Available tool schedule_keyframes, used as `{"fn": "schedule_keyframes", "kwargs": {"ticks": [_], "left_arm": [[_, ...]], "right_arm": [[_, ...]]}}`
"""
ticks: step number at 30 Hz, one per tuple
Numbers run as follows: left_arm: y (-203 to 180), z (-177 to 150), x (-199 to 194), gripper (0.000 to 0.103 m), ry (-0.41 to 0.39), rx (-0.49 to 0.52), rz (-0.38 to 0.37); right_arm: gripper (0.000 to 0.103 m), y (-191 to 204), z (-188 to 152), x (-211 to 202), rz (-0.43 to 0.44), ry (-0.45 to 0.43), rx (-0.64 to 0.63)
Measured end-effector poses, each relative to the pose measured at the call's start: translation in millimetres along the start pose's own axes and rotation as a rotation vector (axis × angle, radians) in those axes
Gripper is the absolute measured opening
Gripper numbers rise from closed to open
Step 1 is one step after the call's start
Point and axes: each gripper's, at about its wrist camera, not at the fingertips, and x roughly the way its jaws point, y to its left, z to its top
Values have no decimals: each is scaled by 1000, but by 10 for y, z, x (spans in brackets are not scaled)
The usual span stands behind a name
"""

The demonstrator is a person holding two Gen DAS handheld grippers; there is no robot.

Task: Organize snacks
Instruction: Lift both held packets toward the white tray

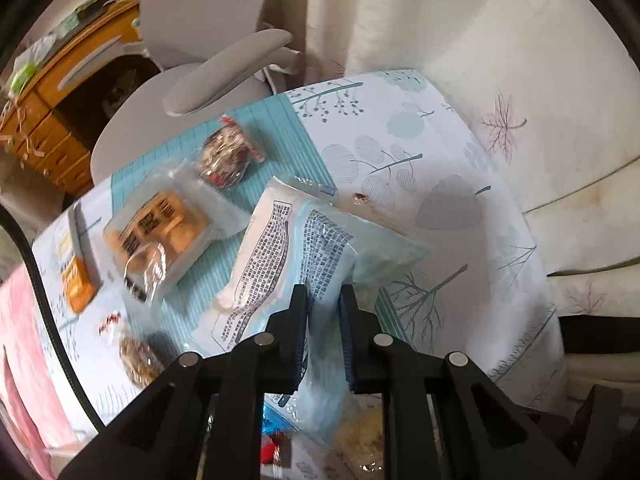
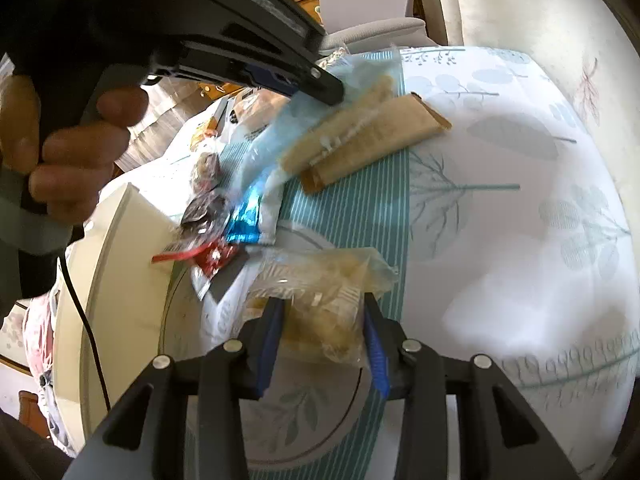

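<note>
My left gripper (image 1: 323, 308) is shut on a light-blue snack packet (image 1: 332, 248) and holds it above the table. In the right wrist view the same gripper (image 2: 330, 90), with a hand on its handle, grips that packet (image 2: 280, 128). Long tan biscuit sticks (image 2: 372, 136) show inside the packet. My right gripper (image 2: 324, 316) is closed on a clear packet of yellowish snacks (image 2: 320, 296) over a leaf-patterned plate (image 2: 304, 412); its blue pads touch both sides of the packet.
On the leaf-print tablecloth (image 1: 400, 152) lie an orange cracker packet (image 1: 160, 232), a round nut snack (image 1: 224, 156), a white printed packet (image 1: 260, 256) and an orange box (image 1: 76, 280). Dark, red and blue foil packets (image 2: 216, 236) lie beside a white container (image 2: 120, 280). A grey chair (image 1: 224, 76) stands behind.
</note>
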Motion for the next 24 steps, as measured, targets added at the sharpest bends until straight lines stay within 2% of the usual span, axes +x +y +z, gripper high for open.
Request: {"fn": "schedule_keyframes", "kwargs": {"ticks": [6, 13, 24], "left_arm": [[100, -137, -261, 10, -2, -87, -28], [71, -343, -720, 8, -46, -151, -51], [-54, -797, -1647, 8, -132, -213, -75]], "right_arm": [[38, 47, -84, -150, 3, -3, 4], [38, 10, -88, -420, 4, -39, 9], [38, 197, -79, -1007, 25, -117, -47]]}}
